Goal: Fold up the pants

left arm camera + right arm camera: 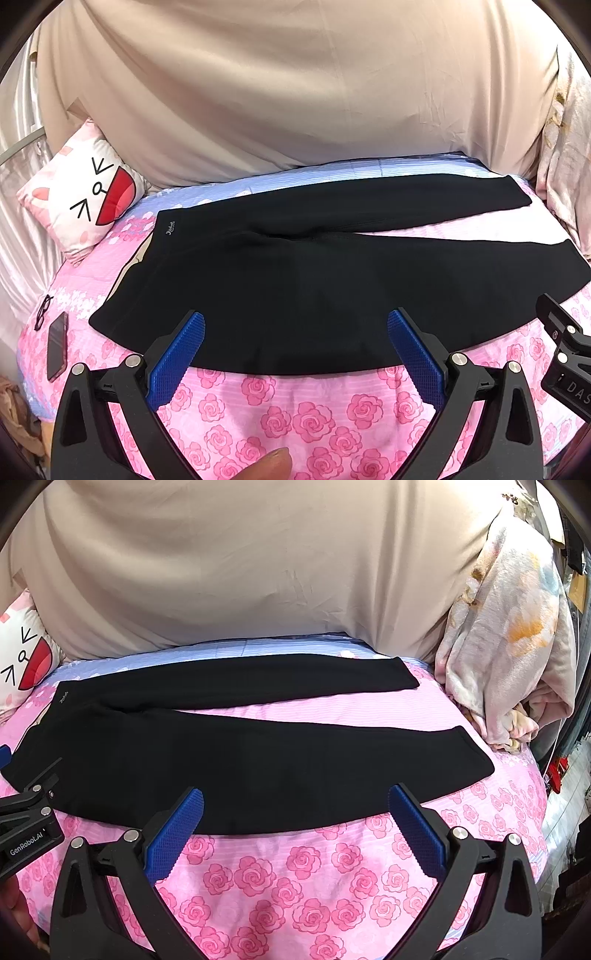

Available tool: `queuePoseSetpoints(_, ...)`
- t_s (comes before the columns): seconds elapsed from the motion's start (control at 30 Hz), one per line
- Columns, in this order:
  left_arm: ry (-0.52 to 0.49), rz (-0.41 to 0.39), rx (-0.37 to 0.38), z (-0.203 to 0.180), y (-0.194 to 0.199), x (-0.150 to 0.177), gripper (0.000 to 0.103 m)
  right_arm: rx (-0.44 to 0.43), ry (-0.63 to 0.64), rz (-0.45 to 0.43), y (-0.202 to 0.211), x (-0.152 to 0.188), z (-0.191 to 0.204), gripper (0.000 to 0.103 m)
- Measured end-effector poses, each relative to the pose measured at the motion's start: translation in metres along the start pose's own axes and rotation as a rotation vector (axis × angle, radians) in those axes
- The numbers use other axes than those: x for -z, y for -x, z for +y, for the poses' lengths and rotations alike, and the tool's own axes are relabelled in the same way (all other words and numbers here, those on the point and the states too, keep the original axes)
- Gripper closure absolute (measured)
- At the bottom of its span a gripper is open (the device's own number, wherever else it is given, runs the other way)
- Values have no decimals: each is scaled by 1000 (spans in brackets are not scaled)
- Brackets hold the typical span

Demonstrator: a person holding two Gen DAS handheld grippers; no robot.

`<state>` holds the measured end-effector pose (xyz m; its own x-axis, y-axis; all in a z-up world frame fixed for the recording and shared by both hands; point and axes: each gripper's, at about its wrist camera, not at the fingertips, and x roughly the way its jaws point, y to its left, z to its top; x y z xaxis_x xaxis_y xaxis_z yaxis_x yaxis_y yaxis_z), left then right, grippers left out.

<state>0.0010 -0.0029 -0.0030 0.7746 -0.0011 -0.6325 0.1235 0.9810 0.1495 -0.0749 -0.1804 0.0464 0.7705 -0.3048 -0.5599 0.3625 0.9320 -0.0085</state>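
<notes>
Currently, scene: I am looking over a bed point(295, 413) covered in a pink sheet printed with roses, with a blue striped band along its far edge.
Pants: black pants point(295, 295) lie flat across the bed, waistband toward 9 o'clock, both legs running toward 3 o'clock; in the right wrist view the pants point(236, 768) fill the middle of the bed the same way.
Legs: the far leg and the near leg part into a narrow V, with pink sheet showing between them toward 3 o'clock.
Label: a small pale logo sits on the waistband corner at about 10 o'clock.
Left gripper: my left gripper point(295, 325) hangs over the near edge of the pants, jaws spread as wide as they go, blue pads apart, gripping nothing.
Right gripper: my right gripper point(295, 801) hangs over the near leg, jaws likewise fully apart, nothing between the pads.
Pillow: a white and pink cartoon-face pillow point(85, 195) leans at 9 o'clock, beyond the waistband.
Phone and glasses: a dark phone point(57, 345) and black glasses point(43, 312) lie on the sheet at 8 o'clock.
Backdrop: a beige cloth point(295, 81) hangs behind the bed at 12 o'clock.
Blanket: a crumpled pale floral blanket point(506, 646) is heaped at 2 o'clock.
</notes>
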Motion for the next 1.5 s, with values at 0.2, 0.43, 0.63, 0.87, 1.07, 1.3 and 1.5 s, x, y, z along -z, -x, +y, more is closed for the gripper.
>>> queuePoseSetpoints(0.2, 2, 3, -1, 0, -2, 1, 5, -5, -1, 3, -2, 3, 0, 5)
queuePoseSetpoints(0.43, 11, 11, -2, 6, -4, 3, 5, -8, 7, 8, -5, 4, 4, 5)
queuePoseSetpoints(0.63, 10, 14, 4, 9, -5, 3, 5, -6, 7, 11, -7, 4, 5, 5)
queuePoseSetpoints(0.87, 11, 21, 4, 11, -8, 3, 5, -7, 9, 16, -9, 4, 5, 5)
queuePoseSetpoints(1.07, 8, 23, 5, 12, -9, 3, 5, -8, 9, 18, -10, 4, 5, 5)
queuePoseSetpoints(1.3, 8, 22, 8, 12, -8, 3, 5, -11, 10, 19, -10, 5, 5, 5)
queuePoseSetpoints(1.5, 10, 22, 3, 12, -8, 3, 5, -12, 12, 19, -10, 4, 6, 5)
